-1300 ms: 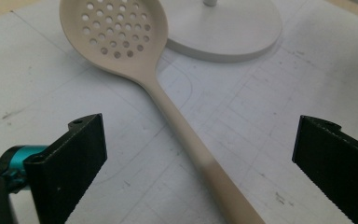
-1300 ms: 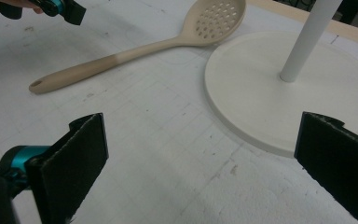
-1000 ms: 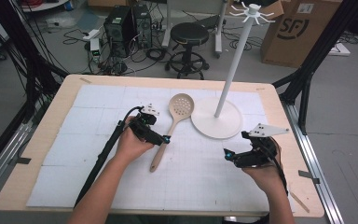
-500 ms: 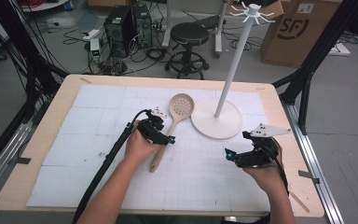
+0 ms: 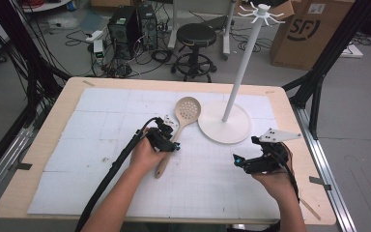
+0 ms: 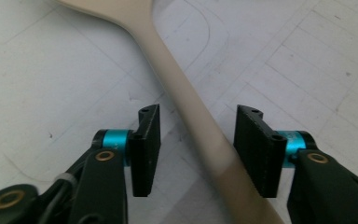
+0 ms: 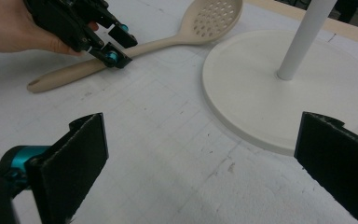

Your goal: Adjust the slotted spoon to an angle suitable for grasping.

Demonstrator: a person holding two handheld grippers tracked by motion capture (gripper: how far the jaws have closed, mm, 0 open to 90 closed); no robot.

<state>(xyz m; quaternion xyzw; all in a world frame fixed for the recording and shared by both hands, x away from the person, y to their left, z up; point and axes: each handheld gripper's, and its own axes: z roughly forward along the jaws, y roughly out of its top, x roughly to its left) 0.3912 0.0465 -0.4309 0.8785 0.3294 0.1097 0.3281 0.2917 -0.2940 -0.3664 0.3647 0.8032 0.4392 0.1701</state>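
Observation:
A beige slotted spoon (image 5: 178, 128) lies on the white mat, bowl toward the far side, handle end near me. My left gripper (image 5: 170, 138) is open and straddles the spoon's handle (image 6: 200, 126), one jaw on each side with gaps to both. From the right gripper view the same spoon (image 7: 168, 43) lies under the left gripper (image 7: 116, 45). My right gripper (image 5: 236, 160) is open at the right of the mat, just in front of the white stand's round base (image 5: 224, 130), with nothing between its jaws.
The white stand's pole (image 5: 241, 67) rises from the round base (image 7: 261, 88) to a hook crown (image 5: 261, 10). The wooden table edge (image 5: 290, 116) borders the mat. A stool (image 5: 196, 36), computer cases and a cardboard box (image 5: 314, 29) stand on the floor beyond.
My left gripper has moved right and slightly forward over the spoon's handle, so its jaws now sit on both sides of it. The right gripper has barely moved.

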